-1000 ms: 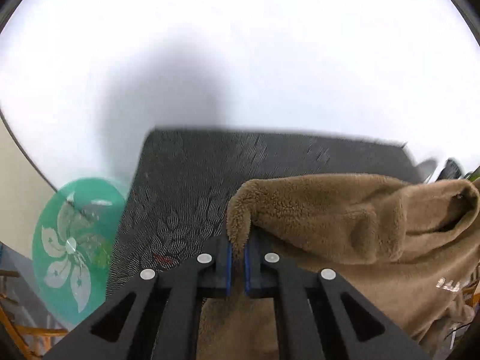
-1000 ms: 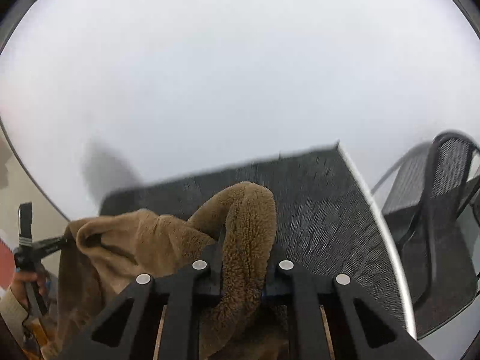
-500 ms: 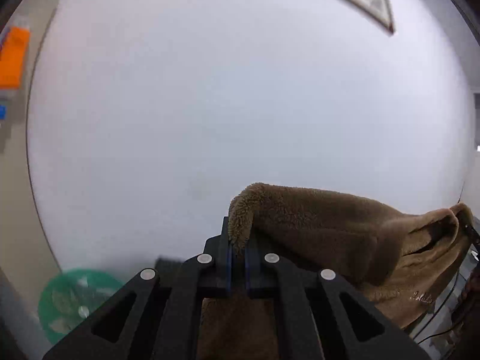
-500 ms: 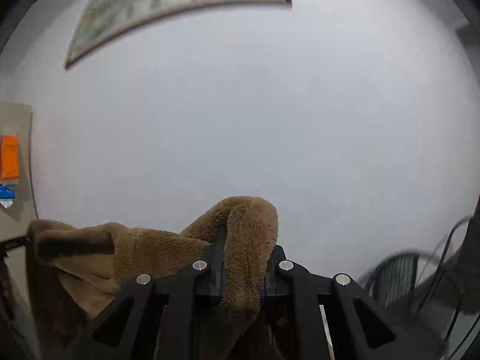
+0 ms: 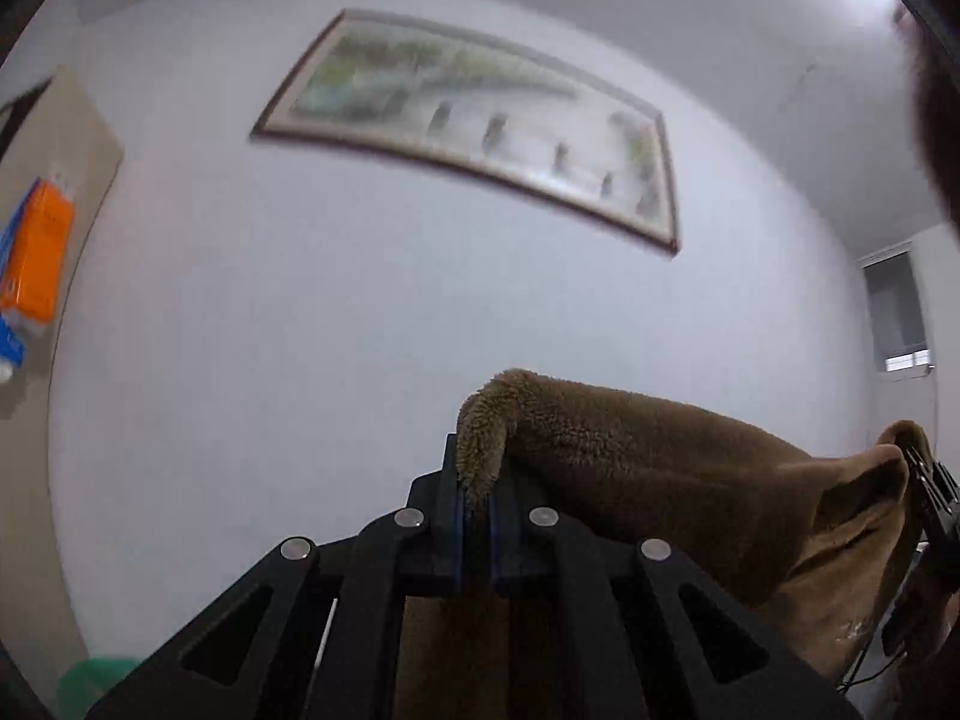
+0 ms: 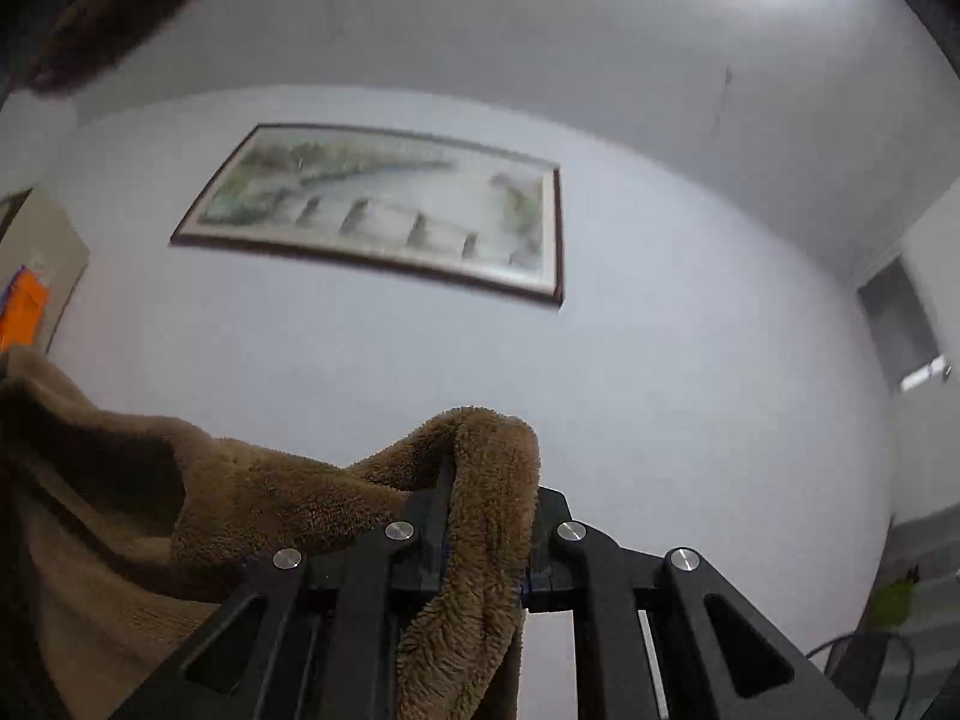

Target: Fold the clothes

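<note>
A pale, matte wall (image 5: 372,312) fills most of both wrist views, smooth and featureless up to a curved ceiling. On it hangs a long framed landscape painting (image 6: 384,216) in a thin dark frame, its washed greens and greys too blurred to read in detail. At the left edge an orange box (image 5: 39,258) sits against a beige panel, cut off by the lens rim; at the far right a dark window (image 5: 897,312) is only partly seen.

The brown fleece garment (image 5: 660,468) is thick and plush, with a shaggy, nubby pile that curls at its edges. It hangs in the air between the two tools, sagging in a broad fold — its lower part drops out of view behind the black gripper frames, so its overall shape cannot be made out.

The left gripper (image 5: 474,516) has its jaws pinched nearly together on a thin corner of the fleece, which pokes up above the blue-edged pads and bends over to the left. The right gripper (image 6: 486,528) clamps a fatter roll of the same fabric — the pile bulges over the tips and spills down between the frames toward the camera.
</note>
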